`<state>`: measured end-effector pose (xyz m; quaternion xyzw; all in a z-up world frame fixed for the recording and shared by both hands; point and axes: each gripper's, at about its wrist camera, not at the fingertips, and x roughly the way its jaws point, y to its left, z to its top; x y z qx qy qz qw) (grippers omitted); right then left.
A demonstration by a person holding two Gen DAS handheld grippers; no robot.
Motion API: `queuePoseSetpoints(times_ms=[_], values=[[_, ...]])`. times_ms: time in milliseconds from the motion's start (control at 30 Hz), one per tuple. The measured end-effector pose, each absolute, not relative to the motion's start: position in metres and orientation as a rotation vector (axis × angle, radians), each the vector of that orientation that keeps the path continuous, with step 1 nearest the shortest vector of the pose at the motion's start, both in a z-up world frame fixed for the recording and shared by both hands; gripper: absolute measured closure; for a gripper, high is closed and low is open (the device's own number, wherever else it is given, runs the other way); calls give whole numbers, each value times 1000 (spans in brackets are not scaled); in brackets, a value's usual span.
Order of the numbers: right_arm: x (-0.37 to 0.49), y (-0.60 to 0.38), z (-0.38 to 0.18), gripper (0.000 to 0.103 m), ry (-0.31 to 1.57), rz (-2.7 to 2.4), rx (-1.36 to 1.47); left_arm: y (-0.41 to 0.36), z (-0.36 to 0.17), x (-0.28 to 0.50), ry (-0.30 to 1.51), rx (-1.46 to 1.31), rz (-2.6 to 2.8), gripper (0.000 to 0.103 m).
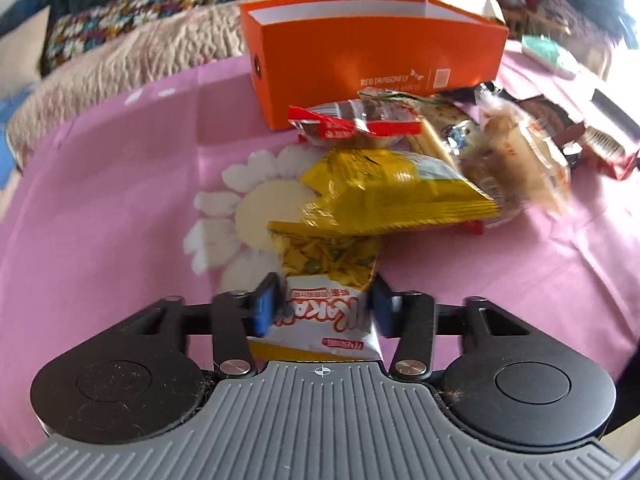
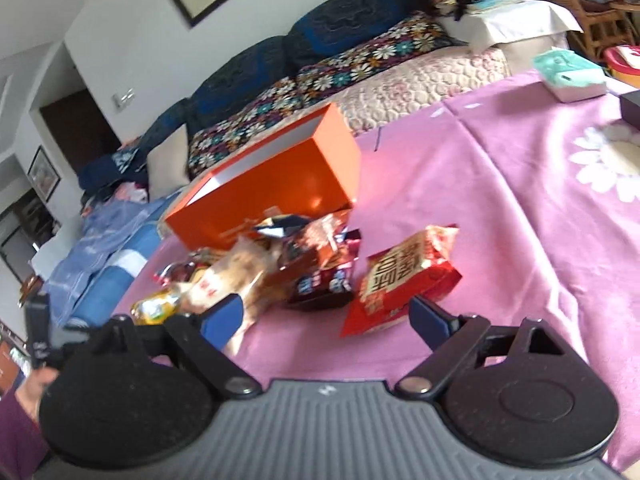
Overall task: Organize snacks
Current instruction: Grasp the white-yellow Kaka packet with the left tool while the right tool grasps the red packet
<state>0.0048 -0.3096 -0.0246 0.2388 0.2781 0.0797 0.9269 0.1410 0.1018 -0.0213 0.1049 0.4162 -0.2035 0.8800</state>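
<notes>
An open orange box (image 1: 360,48) stands on the pink tablecloth (image 1: 120,200), with a pile of snacks in front of it. My left gripper (image 1: 324,304) is shut on a white and yellow snack packet (image 1: 324,276), its blue pads pinching the packet's sides. A yellow bag (image 1: 384,196) lies partly over that packet's far end. In the right wrist view the orange box (image 2: 272,192) sits behind the pile. My right gripper (image 2: 326,316) hovers open over bare cloth, between a bread packet (image 2: 236,276) on its left and a red packet (image 2: 404,276) on its right, touching neither.
A red-wrapped snack (image 1: 352,124), a bread packet (image 1: 516,152) and dark chocolate wrappers (image 2: 320,272) crowd the pile. A teal tissue pack (image 2: 572,72) and a dark box (image 2: 632,108) lie at the table's far right. A sofa with a floral cover (image 2: 320,76) runs behind the table.
</notes>
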Motion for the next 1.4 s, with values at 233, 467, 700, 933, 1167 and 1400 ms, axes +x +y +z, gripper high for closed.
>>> queuePoseSetpoints(times_ms=[233, 467, 700, 933, 1167, 1400], values=[[6, -311, -30, 12, 608, 83, 425, 73, -15, 80, 872, 209, -376, 85], [9, -305, -36, 12, 652, 15, 308, 53, -20, 59, 829, 149, -276, 80], [31, -298, -28, 12, 655, -101, 137, 55, -21, 65, 836, 116, -310, 71], [82, -289, -45, 16, 781, -12, -41, 52, -24, 63, 826, 156, -323, 52], [82, -296, -52, 18, 766, -6, -3, 54, -26, 67, 814, 129, -301, 55], [66, -296, -48, 39, 748, -20, 32, 57, -21, 67, 819, 83, -268, 91]])
